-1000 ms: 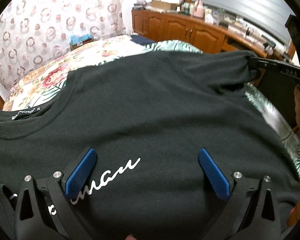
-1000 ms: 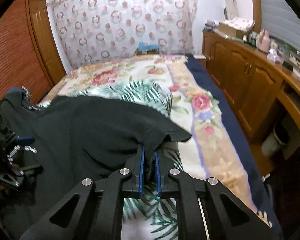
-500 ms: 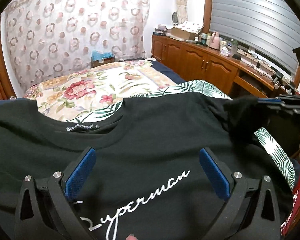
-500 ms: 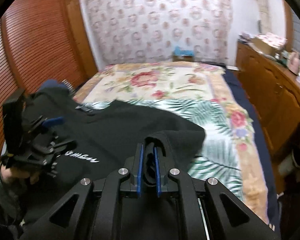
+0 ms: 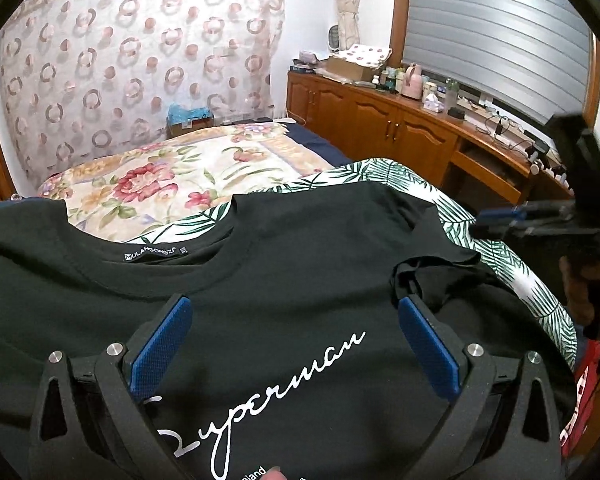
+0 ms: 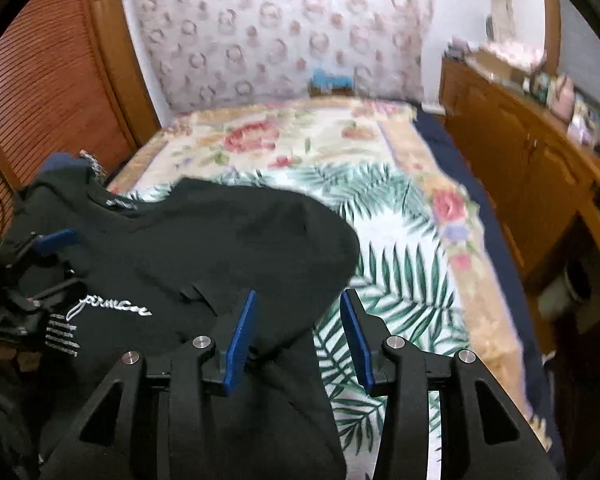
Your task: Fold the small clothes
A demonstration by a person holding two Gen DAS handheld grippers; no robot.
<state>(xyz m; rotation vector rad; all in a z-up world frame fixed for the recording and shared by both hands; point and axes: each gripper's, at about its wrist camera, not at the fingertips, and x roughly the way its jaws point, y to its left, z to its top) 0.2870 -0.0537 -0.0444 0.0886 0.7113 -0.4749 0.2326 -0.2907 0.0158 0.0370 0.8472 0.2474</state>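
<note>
Right gripper (image 6: 296, 328): jaws opening, blue pads apart; a fold of the black cotton T-shirt with white script lettering (image 6: 204, 248) lies just beside the left pad, not pinched. Left gripper (image 5: 292, 344): jaws spread wide above the shirt's chest print, holding nothing. Shirt lies front-up across the floral and palm-leaf bedspread (image 6: 400, 240), right sleeve folded inward. Wooden cabinets (image 5: 380, 120) alongside bed.
</note>
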